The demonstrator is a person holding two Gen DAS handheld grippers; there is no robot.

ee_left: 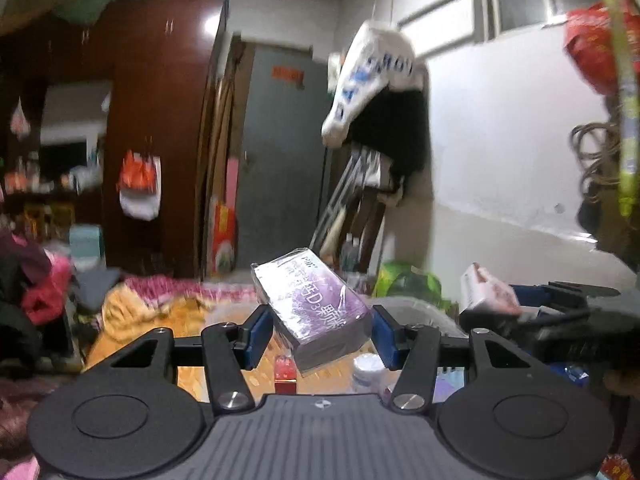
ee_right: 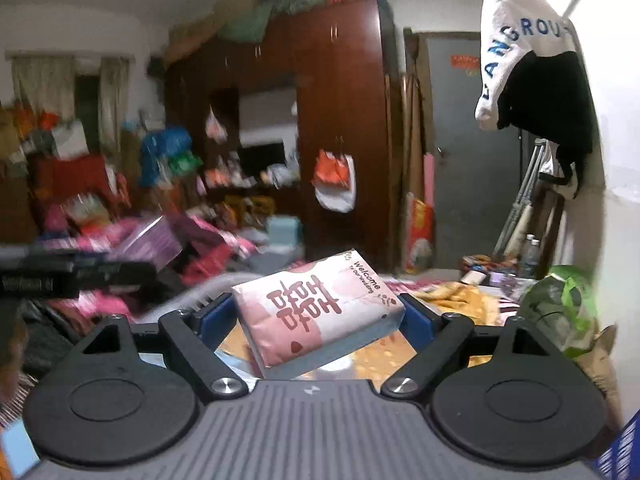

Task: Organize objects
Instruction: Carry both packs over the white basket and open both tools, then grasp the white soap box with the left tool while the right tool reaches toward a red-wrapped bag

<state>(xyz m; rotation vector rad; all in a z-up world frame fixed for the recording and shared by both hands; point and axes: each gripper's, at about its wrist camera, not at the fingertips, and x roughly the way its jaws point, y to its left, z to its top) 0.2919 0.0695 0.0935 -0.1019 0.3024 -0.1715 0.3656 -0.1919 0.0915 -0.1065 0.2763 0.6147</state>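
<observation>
My left gripper [ee_left: 320,330] is shut on a purple box wrapped in clear film [ee_left: 316,306] and holds it tilted in the air. My right gripper [ee_right: 318,322] is shut on a pink tissue pack printed "welcome" [ee_right: 316,312], also lifted and tilted. In the left wrist view the right gripper and its pink pack [ee_left: 486,290] show at the right edge. In the right wrist view the left gripper and its purple box [ee_right: 150,242] show at the left, blurred.
Below the left gripper lie a red box [ee_left: 285,374], a white round lid [ee_left: 368,366] and an orange patterned cloth [ee_left: 160,316]. A green bag [ee_right: 560,308] sits right. A dark wardrobe [ee_right: 340,120], a grey door [ee_right: 472,152] and hanging clothes [ee_right: 532,64] stand behind.
</observation>
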